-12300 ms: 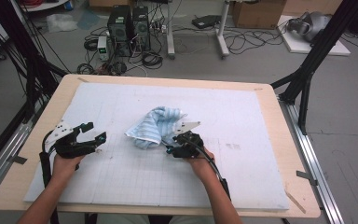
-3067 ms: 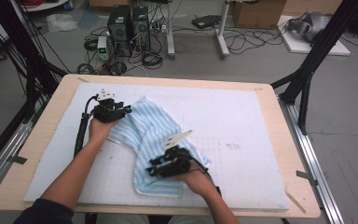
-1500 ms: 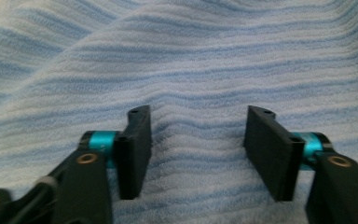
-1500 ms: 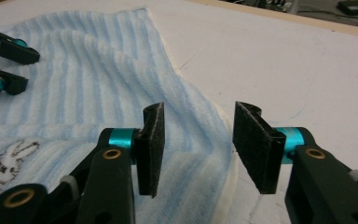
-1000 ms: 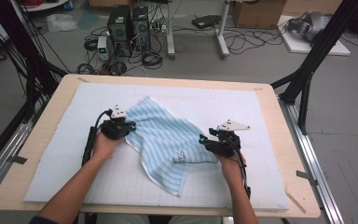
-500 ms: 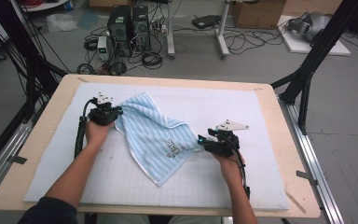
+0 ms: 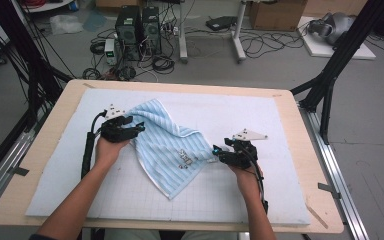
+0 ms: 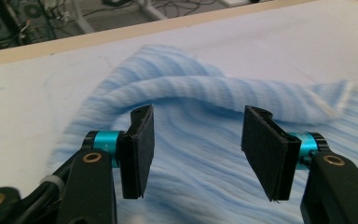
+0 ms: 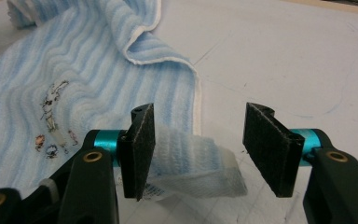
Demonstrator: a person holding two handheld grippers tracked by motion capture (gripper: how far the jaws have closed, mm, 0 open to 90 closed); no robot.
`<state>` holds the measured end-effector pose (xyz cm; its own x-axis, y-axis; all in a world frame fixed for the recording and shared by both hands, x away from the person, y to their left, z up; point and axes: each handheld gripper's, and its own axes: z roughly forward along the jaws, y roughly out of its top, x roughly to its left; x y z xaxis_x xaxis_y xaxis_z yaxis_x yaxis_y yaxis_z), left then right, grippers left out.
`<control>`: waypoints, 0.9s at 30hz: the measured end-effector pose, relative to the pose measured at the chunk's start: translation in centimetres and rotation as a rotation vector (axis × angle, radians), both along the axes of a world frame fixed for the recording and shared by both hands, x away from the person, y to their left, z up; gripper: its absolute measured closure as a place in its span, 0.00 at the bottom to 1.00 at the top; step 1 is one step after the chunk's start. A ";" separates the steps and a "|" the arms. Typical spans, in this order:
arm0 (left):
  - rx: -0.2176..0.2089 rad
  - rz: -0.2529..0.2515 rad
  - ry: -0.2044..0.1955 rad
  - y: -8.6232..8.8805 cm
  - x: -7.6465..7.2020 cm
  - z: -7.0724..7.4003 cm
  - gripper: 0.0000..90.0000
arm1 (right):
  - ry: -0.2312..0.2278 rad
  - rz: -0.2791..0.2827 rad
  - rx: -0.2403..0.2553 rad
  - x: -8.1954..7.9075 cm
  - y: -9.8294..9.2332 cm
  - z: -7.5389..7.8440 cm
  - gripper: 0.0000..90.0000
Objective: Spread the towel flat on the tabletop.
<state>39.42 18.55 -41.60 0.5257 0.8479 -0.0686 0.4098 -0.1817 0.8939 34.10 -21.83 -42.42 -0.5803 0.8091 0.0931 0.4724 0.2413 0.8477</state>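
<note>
A: Left gripper first: its jaws have just been opening, and now they stand spread with nothing pinched. The light-blue striped terry towel lies under and beyond the black pads, a rolled fold of it humped just ahead of them.

B: So that corner is let go. A second ago the left gripper was clamped tight on the towel's far-left corner, stretching it; now the cloth sags back onto the white padded mat.

A: Over to the right gripper. Jaws have been easing apart here too, and they stand wide. A white-edged corner of the towel sits between them, leaning against the left pad, clear of the other. Not squeezed, I'd say.

B: From the high view the right gripper is at the towel's right-hand corner, the left gripper at the upper-left one. The towel runs diagonally between them, near the middle of the wooden-rimmed table, little embroidered figures facing up.

A: Is it flat?

B: Not quite. The far edge is folded over on itself, and the lower corner points towards the person.

A: So the spreading pull looks finished, both corners released. My guess: next comes a fresh grasp, to smooth that fold or begin folding.
</note>
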 end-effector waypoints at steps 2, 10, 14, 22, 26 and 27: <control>-0.018 -0.032 0.011 -0.3 -0.7 0.0 0.49 | -0.003 0.000 0.000 0.0 -0.1 0.0 0.48; -0.043 -0.124 0.045 -1.7 -3.7 -0.6 0.48 | -0.008 -0.038 0.016 -1.7 -1.2 0.0 0.48; -0.049 -0.174 0.056 -2.8 -6.1 -1.5 0.48 | -0.006 -0.060 0.007 -3.4 -1.7 -0.2 0.48; -0.009 -0.267 0.078 -5.3 -9.0 -2.4 0.52 | -0.029 -0.075 0.004 -6.1 -1.9 0.1 0.47; 0.075 -0.281 0.115 -7.0 -8.8 -3.0 0.51 | -0.029 -0.076 0.002 -6.8 -2.0 0.1 0.48; 0.088 -0.280 0.130 -7.4 -8.7 -3.2 0.50 | -0.027 -0.072 0.001 -6.9 -2.0 0.0 0.47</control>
